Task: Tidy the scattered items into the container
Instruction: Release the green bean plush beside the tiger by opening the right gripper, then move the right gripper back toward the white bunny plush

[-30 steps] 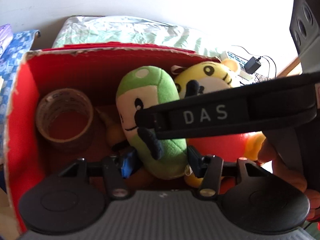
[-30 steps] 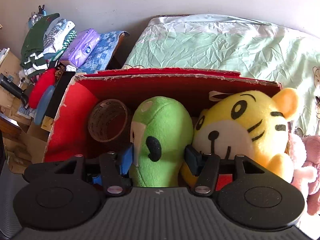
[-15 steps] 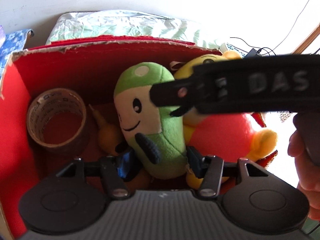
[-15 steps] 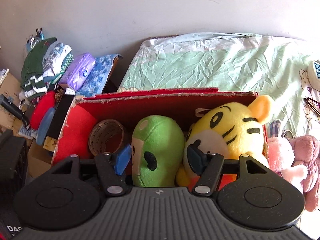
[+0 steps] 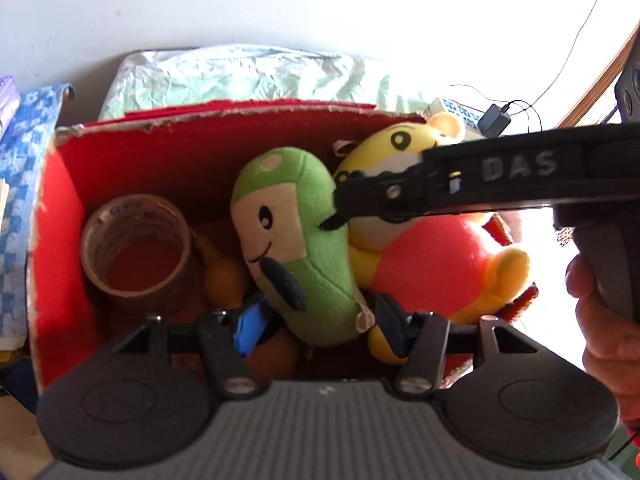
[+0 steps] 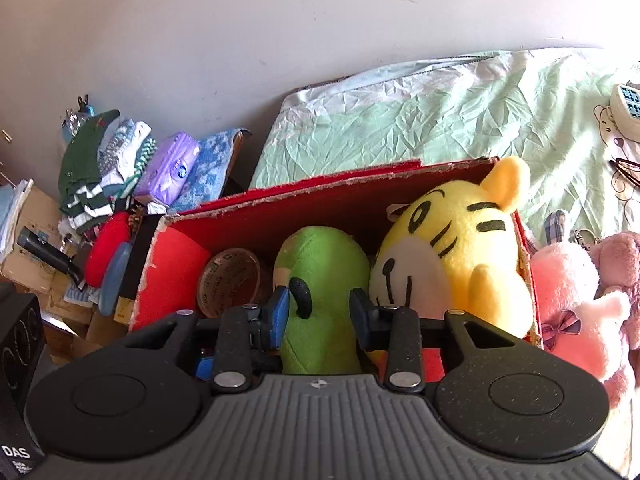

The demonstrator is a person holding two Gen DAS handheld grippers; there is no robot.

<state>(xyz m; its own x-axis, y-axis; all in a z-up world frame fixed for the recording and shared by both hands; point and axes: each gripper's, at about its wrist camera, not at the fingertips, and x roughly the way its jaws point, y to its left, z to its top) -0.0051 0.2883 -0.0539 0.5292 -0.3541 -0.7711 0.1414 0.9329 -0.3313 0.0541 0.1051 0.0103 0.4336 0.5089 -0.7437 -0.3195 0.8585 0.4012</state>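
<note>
Red box, green plush, black-striped yellow tiger

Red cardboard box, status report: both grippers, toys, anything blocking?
Left gripper open, fingers straddling green plush toy in red cardboard box. Right gripper just closing, empty. Yellow tiger plush and brown tape roll inside. Pink plush outside.

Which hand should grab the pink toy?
Right, probably: the pink toy lies right of the box. The right gripper, jaws just closing, holds nothing; the left gripper, just opening, straddles the green toy.
</note>
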